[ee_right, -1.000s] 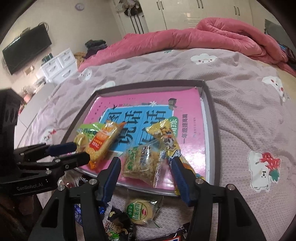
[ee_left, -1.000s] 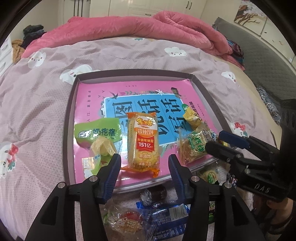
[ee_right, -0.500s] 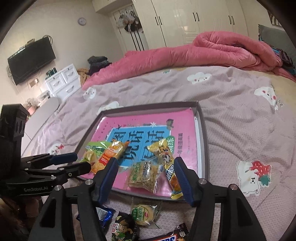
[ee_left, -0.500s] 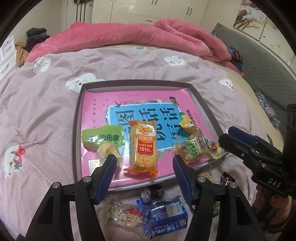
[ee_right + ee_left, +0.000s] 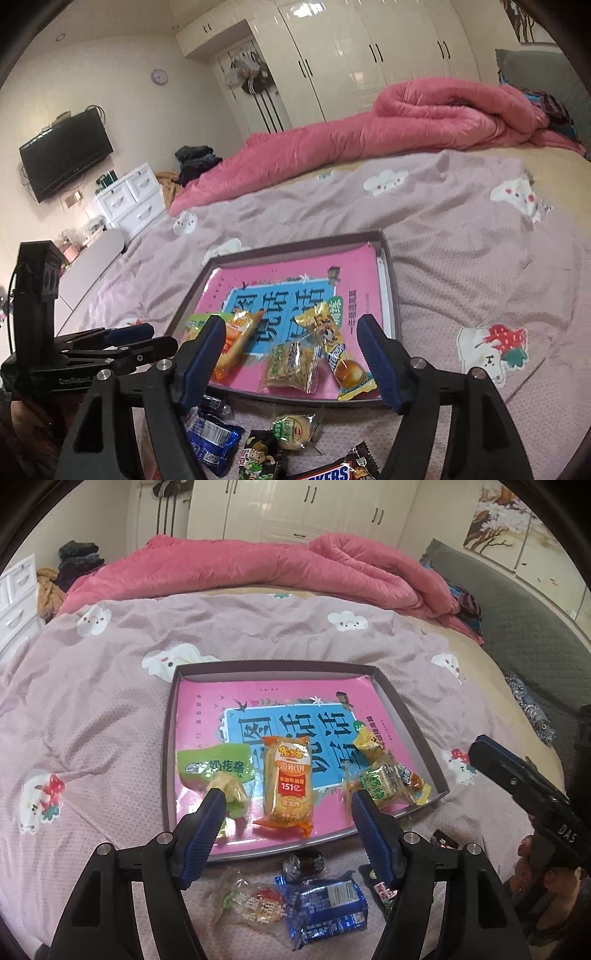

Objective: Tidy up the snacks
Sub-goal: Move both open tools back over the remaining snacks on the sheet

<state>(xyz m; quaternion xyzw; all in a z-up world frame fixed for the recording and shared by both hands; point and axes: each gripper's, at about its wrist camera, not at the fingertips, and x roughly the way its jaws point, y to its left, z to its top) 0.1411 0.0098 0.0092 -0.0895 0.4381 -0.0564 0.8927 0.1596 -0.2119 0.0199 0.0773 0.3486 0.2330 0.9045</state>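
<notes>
A shallow grey tray (image 5: 168, 738) with a pink book inside lies on the bed. In it lie a green packet (image 5: 214, 766), an orange rice-cracker packet (image 5: 290, 782), a clear green-label packet (image 5: 380, 781) and a yellow packet (image 5: 330, 343). In front of the tray lie loose snacks: a blue packet (image 5: 328, 904), a clear round one (image 5: 255, 902), a dark candy (image 5: 303, 862), a round green-label cake (image 5: 293, 430) and a Snickers bar (image 5: 332, 472). My left gripper (image 5: 286, 801) is open and empty above the tray's near edge. My right gripper (image 5: 291, 325) is open and empty, also near that edge.
A pink quilt (image 5: 258, 572) is heaped at the far side of the bed. White drawers (image 5: 129, 199) and a wall TV (image 5: 66, 155) stand to the left. A grey headboard (image 5: 517, 627) runs along the right.
Both grippers have pulled back and risen from the tray, so more of the bed and room shows. Both stay open. The snacks have not moved.
</notes>
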